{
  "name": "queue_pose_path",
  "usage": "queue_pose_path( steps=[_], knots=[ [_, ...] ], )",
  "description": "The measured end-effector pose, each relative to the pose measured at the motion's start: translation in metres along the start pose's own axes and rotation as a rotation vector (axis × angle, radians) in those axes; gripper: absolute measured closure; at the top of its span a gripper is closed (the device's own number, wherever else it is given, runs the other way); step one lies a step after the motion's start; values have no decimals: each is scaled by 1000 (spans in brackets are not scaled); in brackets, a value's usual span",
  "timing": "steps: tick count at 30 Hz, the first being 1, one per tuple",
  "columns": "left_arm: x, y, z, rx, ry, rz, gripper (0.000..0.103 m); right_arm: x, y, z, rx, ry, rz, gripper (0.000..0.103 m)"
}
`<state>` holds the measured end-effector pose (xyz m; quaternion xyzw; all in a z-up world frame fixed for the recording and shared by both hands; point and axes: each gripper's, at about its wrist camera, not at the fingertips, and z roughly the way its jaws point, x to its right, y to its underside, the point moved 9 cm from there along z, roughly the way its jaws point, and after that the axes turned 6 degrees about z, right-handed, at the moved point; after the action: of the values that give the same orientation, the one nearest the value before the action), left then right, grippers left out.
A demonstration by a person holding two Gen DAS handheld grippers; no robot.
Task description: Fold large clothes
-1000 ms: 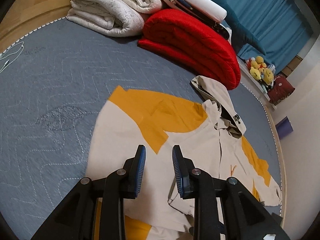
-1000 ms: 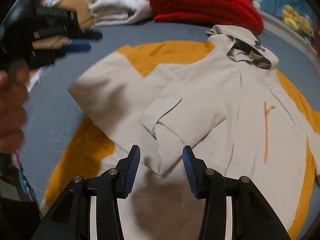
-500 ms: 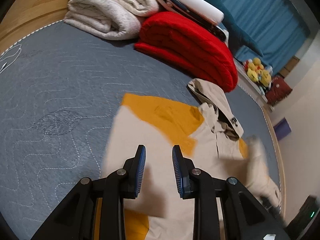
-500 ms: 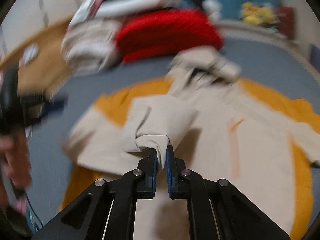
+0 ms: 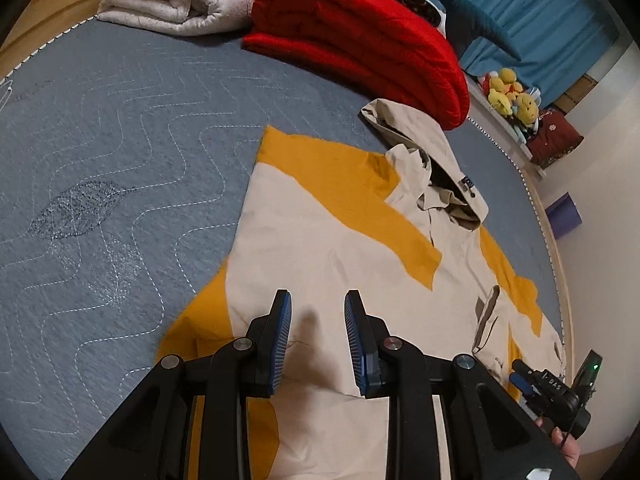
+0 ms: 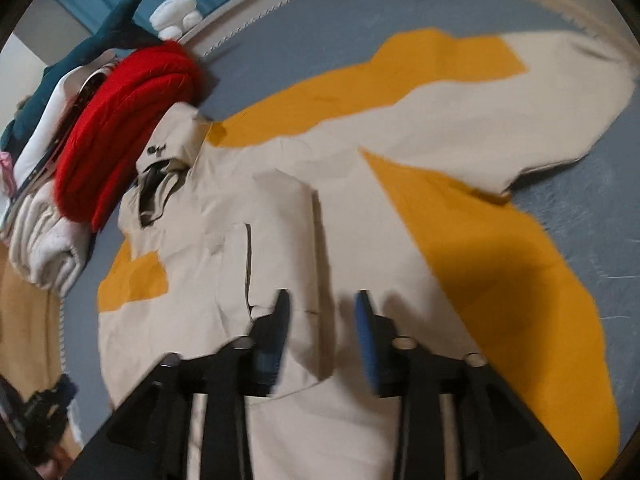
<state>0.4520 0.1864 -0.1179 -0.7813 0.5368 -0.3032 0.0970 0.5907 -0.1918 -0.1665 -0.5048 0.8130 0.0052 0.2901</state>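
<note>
Your left gripper has its jaws spread with nothing between them; beige fabric of the jacket lies flat right under and ahead of the tips, and whether the tips touch it cannot be told. The blue pads throw a shadow onto the cloth just below. Your right gripper is likewise spread wide and holds nothing; that view is motion-blurred, so contact w/ the fabric cannot be judged there either. Its tips sit over the beige torso panel, w/ a vertical seam or pocket edge just left of the left pad.

The jacket, beige w/ orange panels, lies spread on the grey-blue quilted mattress. In the left view one sleeve appears folded in across the body. In the right view the other sleeve lies extended, away from the jaws toward the mattress edge. The hood lies beyond the torso, its top near the red blanket.

Further out: red blanket folded, white blanket rolled beside it, both at the far edge of the mattress. Beyond those, blue curtain and yellow plush toys by the wall.
</note>
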Motion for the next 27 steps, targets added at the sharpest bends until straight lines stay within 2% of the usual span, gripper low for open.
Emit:
queue_pose_path(
  steps=[2, 4, 5, 7, 8, 10, 12, 13, 14, 16, 17, 20, 22, 25, 27],
  knots=[
    [1, 0, 1, -2, -1, 4, 79, -9, 0, 1, -6, -7, -55, 59],
    [1, 0, 2, -4, 0, 3, 79, -30, 10, 5, -20, 26, -229, 56],
    [1, 0, 2, -5, 0, 3, 79, -40, 20, 13, -39, 78, -345, 52],
    [1, 0, 5, -10, 2, 1, 78, -47, 36, 23, -31, 171, -548, 52],
    [0, 0, 6, -12, 3, 2, 79, -48, 39, 25, -9, 221, -616, 52],
    [-1, 0, 7, -17, 1, 2, 79, -44, 40, 32, 2, 287, -662, 54],
    [-4, 0, 9, -23, -2, -1, 79, -34, 35, 37, -18, 277, -602, 72],
    [-4, -1, 10, -27, -5, -2, 79, -27, 25, 31, 6, 242, -505, 84],
    [-6, 0, 12, -35, -10, -2, 79, -21, 12, 21, 44, 178, -386, 87],
    [-7, 1, 16, -50, -17, 3, 78, -4, -10, -4, 122, 35, -142, 87],
    [-6, 2, 19, -59, -18, 8, 78, 6, -17, -12, 155, 9, -55, 87],
    [-2, 9, 28, -91, -28, 35, 78, 37, -26, -19, 188, 72, 69, 85],
    [-1, 13, 32, -110, -42, 55, 78, 51, -25, -14, 165, 98, 116, 82],
    [-2, 21, 38, -139, -65, 74, 78, 53, -19, 2, 68, 41, 157, 69],
    [-5, 25, 41, -155, -78, 72, 78, 54, -16, 8, 34, 22, 170, 64]
  ],
)
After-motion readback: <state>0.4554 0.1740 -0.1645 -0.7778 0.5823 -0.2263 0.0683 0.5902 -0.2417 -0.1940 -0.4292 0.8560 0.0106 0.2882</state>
